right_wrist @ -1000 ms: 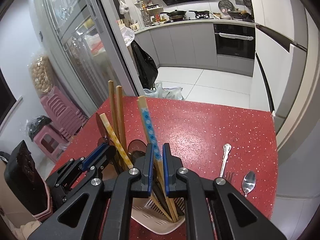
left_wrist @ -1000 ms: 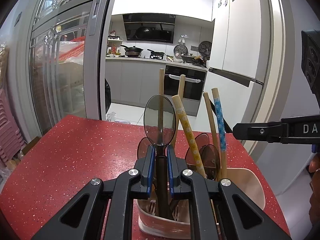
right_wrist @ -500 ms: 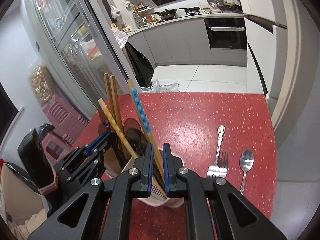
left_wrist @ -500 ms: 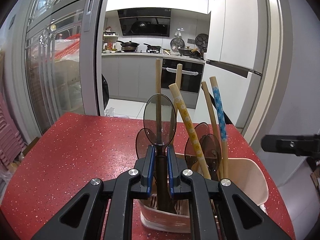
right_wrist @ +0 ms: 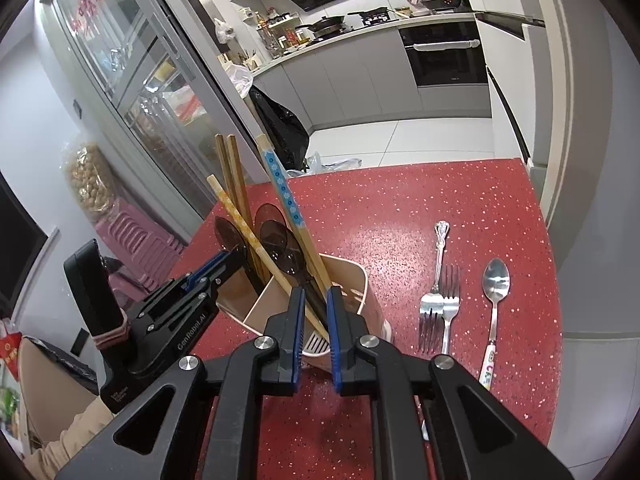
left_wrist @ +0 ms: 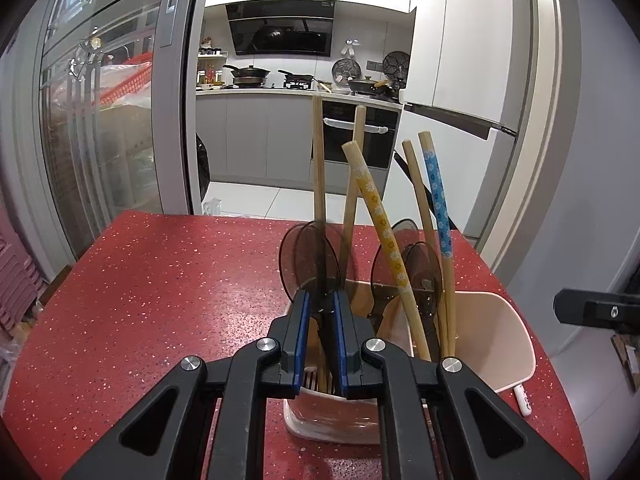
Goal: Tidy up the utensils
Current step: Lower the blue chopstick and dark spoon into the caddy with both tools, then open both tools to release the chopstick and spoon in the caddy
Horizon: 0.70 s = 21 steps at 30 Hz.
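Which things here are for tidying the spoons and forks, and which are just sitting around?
For the job:
left claw gripping a dark spoon
utensil holder
chopsticks
two forks
metal spoon
right claw

Just around:
red table
black bag
pans

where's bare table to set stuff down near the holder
Free: the red table left of the holder, toward the glass door, and the far stretch beyond the forks and spoon. Crowded: the holder itself, full of chopsticks and ladles, and the strip where forks and spoon lie.
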{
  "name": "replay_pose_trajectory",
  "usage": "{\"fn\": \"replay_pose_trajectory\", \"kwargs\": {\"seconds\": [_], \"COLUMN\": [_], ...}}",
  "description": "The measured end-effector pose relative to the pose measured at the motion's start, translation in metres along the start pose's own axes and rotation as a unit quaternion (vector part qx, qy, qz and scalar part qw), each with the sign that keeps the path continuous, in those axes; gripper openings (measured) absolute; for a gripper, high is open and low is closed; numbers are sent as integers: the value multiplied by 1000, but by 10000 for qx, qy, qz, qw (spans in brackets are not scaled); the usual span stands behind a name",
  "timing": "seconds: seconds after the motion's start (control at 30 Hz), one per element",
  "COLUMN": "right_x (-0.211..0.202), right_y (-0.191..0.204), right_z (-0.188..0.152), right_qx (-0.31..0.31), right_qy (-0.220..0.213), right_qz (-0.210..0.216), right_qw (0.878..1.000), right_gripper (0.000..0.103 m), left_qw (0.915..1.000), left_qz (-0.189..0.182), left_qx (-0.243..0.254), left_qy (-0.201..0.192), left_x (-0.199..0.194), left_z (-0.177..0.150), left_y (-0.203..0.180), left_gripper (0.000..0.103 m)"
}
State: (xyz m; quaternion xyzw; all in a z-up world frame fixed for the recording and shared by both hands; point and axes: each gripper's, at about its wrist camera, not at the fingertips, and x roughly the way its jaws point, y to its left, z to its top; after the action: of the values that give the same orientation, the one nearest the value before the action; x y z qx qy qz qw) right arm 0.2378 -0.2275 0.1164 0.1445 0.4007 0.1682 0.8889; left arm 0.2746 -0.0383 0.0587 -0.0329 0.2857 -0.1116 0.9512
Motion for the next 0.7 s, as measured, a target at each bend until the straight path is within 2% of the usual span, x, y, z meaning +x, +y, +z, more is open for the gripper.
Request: {"fn": "replay_pose_trajectory", "kwargs": {"seconds": [0.7], "right_x": [-2], "right_y": [-3], "right_z": [-12], "right_qx": [224], "right_qy": [40], "right_qz": [-88], "right_qw": [9997], "right_gripper": [18], "left_qw": [9997], "left_qz": [144], "left_qx": [169], "left_qy": [-44], "left_x": [-16], "left_z": [-2], "left_y": [-1], "left_gripper": [37]}}
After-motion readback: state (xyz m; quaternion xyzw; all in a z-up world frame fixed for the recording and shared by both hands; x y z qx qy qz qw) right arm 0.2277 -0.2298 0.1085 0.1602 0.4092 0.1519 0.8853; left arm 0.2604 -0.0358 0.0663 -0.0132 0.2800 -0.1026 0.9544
